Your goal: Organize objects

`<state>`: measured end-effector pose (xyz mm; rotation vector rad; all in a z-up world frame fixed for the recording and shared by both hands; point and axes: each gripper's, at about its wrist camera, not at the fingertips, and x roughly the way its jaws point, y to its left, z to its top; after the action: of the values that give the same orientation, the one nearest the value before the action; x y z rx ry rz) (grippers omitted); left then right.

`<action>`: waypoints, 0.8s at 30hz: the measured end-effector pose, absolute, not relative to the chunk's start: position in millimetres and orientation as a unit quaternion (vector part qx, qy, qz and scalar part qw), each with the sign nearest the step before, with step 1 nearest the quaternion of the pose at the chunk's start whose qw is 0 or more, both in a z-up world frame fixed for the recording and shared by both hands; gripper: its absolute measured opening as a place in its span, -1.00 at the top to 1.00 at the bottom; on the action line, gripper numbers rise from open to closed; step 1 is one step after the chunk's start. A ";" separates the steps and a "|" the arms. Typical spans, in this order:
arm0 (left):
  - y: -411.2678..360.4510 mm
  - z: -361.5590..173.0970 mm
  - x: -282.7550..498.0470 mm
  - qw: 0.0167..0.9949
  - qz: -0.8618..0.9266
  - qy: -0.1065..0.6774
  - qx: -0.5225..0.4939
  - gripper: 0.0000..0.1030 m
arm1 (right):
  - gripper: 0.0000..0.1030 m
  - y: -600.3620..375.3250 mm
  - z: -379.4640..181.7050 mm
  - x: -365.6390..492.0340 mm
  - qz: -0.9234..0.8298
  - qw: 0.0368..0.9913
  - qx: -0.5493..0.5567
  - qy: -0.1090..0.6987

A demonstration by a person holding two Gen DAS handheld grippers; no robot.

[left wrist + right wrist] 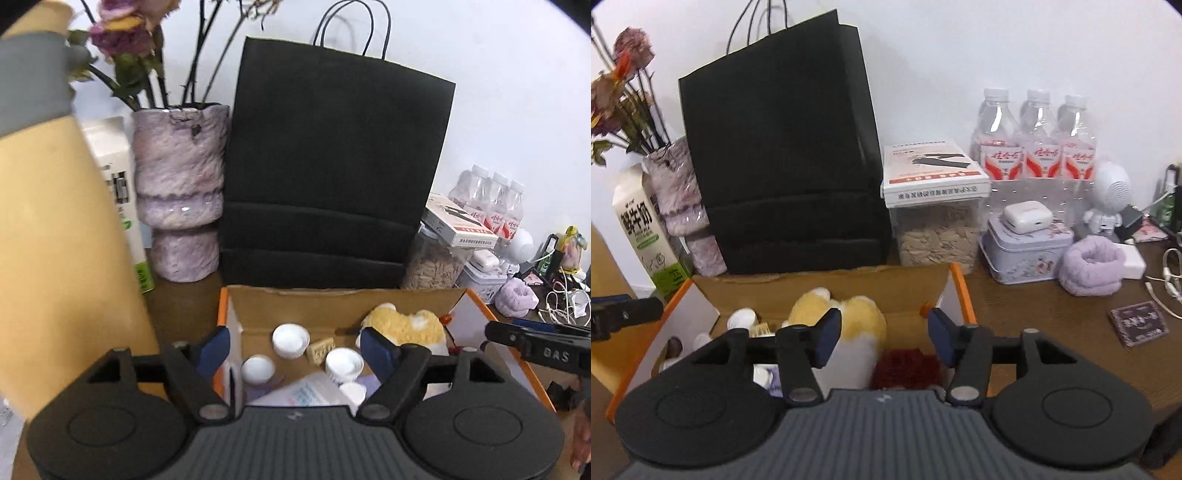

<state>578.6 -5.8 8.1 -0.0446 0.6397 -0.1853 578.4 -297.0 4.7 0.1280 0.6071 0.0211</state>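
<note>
An open cardboard box with orange edges (332, 306) (820, 291) sits on the brown table. It holds a yellow plush toy (406, 326) (857, 314), several small white cups (290, 339), a small tan block (320, 350), a plastic packet (306, 391) and a dark red fuzzy thing (905, 367). My left gripper (295, 349) is open and empty above the box's near left side. My right gripper (882, 338) is open and empty above the box's near right side. The right gripper's finger shows in the left wrist view (535, 347).
A black paper bag (332, 166) (786, 155) stands behind the box. Left are a purple vase with dried flowers (179, 192), a milk carton (642, 236) and a tan roll (48, 240). Right are a seed jar (936, 232), water bottles (1038, 136), a tin (1027, 251) and a purple band (1089, 269).
</note>
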 end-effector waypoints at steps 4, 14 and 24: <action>-8.5 25.7 522.2 0.951 -0.127 0.282 -0.021 -0.69 | -0.40 -287.9 21.0 524.9 0.015 0.959 0.064 0.277; -15.8 5.2 309.1 0.957 -0.183 0.224 0.030 -0.89 | -0.94 -258.6 -6.1 314.6 0.073 0.957 0.076 0.270; 1.0 -27.9 202.9 0.956 -0.120 0.268 -0.002 -0.89 | -1.00 -254.1 -24.1 175.9 0.102 0.962 -0.007 0.254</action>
<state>202.9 1.0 -27.9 -0.0046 0.5445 -0.2443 175.9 -254.1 -24.1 -0.0146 0.5144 0.2070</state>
